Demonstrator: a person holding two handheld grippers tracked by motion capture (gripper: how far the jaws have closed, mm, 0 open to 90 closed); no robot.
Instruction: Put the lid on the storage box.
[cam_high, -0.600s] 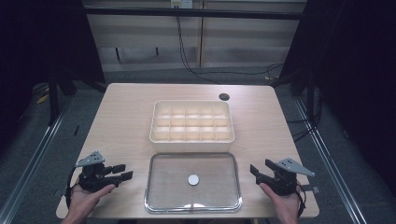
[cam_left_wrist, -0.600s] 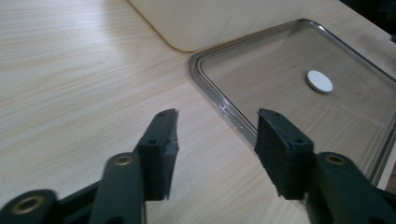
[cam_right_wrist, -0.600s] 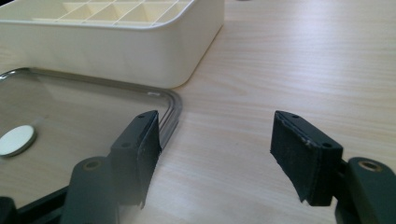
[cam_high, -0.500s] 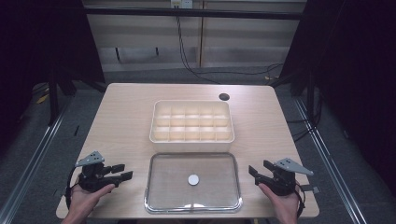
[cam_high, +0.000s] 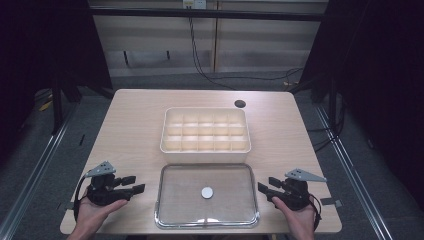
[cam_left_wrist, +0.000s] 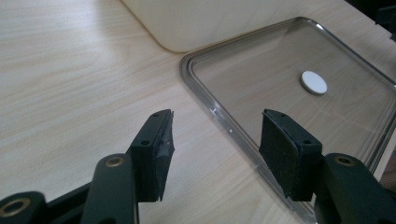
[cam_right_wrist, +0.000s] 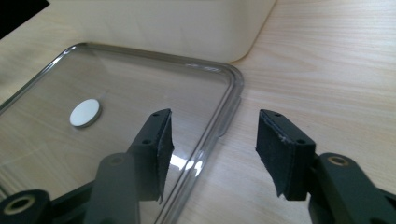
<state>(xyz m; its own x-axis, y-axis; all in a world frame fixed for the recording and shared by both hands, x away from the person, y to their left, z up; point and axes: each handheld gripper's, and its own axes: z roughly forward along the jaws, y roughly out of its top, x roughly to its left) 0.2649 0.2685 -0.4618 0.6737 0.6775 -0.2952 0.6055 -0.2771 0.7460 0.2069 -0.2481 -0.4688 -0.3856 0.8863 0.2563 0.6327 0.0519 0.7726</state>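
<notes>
At the near edge of the counter (cam_high: 125, 120) a clear lid (cam_high: 207, 195) lies flat, just in front of the divided box (cam_high: 205, 131) it seemingly fits. The left claw (cam_high: 131, 184) and right claw (cam_high: 263, 185) flank its short sides, jaws apart and empty, probably lined up to pinch the raised rim. Bare wood on both sides gives room; the box crowds the far rim.

The table (cam_high: 130, 135) is surfaced in matt, pale wood grain. The lid (cam_high: 180, 200) is formed of clear, glossy plastic. The divided box (cam_high: 205, 146) is finished in smooth, cream plastic.
</notes>
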